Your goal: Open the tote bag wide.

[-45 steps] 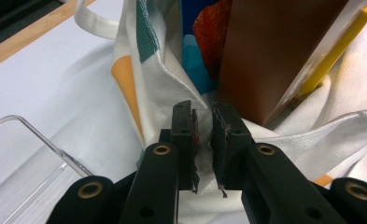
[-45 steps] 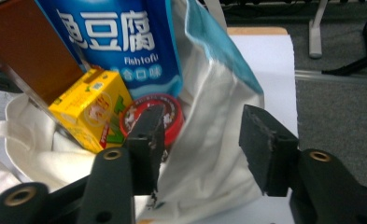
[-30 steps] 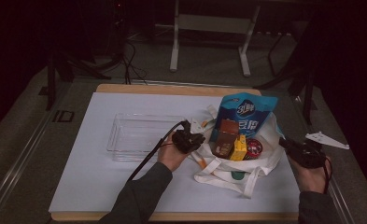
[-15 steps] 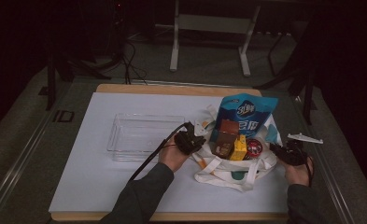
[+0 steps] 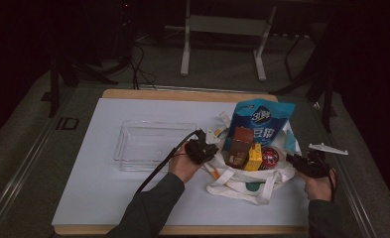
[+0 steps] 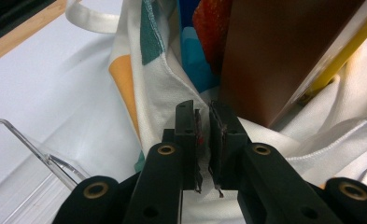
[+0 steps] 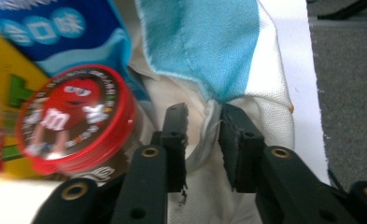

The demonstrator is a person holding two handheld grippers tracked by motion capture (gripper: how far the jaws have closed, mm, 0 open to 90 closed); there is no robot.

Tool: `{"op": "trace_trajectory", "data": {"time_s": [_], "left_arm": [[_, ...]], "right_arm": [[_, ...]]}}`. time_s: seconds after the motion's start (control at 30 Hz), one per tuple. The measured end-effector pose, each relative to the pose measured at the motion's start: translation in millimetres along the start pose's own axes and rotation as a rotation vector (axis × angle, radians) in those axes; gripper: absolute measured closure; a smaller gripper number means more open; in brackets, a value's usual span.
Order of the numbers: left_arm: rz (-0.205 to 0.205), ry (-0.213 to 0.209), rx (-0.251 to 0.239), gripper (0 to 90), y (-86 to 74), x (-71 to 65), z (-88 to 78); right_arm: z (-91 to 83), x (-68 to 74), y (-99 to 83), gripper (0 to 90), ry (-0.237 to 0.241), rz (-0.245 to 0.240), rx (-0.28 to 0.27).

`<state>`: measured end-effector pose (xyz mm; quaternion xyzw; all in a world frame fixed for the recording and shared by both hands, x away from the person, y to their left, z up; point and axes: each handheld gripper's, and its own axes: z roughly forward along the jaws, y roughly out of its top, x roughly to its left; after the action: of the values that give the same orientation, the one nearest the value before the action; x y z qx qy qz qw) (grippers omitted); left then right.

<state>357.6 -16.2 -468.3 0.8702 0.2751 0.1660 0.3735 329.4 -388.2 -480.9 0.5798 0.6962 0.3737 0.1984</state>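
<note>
White table (image 5: 108, 198); M&M's tub (image 7: 74, 119) red lid, beside tote bag (image 5: 242, 186).

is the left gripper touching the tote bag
Touching. In the left gripper view, the left gripper has its jaws nearly closed, pinching the white rim fabric of the tote bag.

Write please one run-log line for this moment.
left gripper: shut on tote bag rim | right gripper: jaws just opening, bag rim between them, no grip | round red-lidded tin, brown box: in bag
</note>
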Motion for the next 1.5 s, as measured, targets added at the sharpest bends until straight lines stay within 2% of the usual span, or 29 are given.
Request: {"op": "trace_trajectory", "data": {"time_s": [0.33, 0.47, 0.63, 0.77, 0.87, 1.0, 1.07, 1.2, 1.27, 1.37, 1.5], "left_arm": [[-0.005, -0.006, -0.012, 82.0, 0.5, -0.2, -3.5], [-0.009, -0.012, -0.012, 81.9, 0.3, 0.8, -3.2], [-0.012, -0.012, -0.013, 81.5, 0.4, 0.1, -3.5], [-0.011, -0.015, -0.015, 81.2, 0.1, 0.0, -4.3], [-0.013, -0.017, -0.018, 81.0, -0.1, 0.4, -4.5], [-0.017, -0.026, -0.023, 80.4, -0.7, 1.5, -4.5], [-0.023, -0.031, -0.026, 80.0, -0.7, 2.3, -4.2], [-0.025, -0.038, -0.03, 79.8, -0.8, 2.7, -4.3], [-0.026, -0.037, -0.031, 79.7, -0.5, 2.2, -5.0], [-0.031, -0.038, -0.035, 79.6, -0.2, 1.9, -5.5], [-0.032, -0.04, -0.038, 79.5, -0.2, 2.3, -5.6]], "right_arm": [[-47.4, 6.5, -7.9, 62.2, -0.009, -0.085, -0.083], [-63.2, 11.8, -18.0, 64.8, 0.052, -0.117, -0.108], [-70.1, 29.8, -33.2, 65.8, 0.129, -0.189, -0.082], [-68.3, 44.7, -43.2, 60.1, 0.154, -0.256, -0.062], [-62.2, 47.6, -43.3, 59.9, 0.143, -0.261, -0.05], [-43.9, 47.6, -45.4, 80.8, 0.149, -0.219, -0.041], [-33.6, 47.5, -49.4, 84.0, 0.163, -0.184, -0.031], [-13.1, 49.6, -61.5, 81.1, 0.119, -0.111, -0.006], [-8.6, 51.7, -65.5, 75.4, 0.115, -0.094, -0.012], [-7.1, 60.3, -66.4, 71.0, 0.071, -0.143, 0.0], [-4.1, 65.9, -69.9, 70.2, 0.036, -0.143, -0.004]]}}
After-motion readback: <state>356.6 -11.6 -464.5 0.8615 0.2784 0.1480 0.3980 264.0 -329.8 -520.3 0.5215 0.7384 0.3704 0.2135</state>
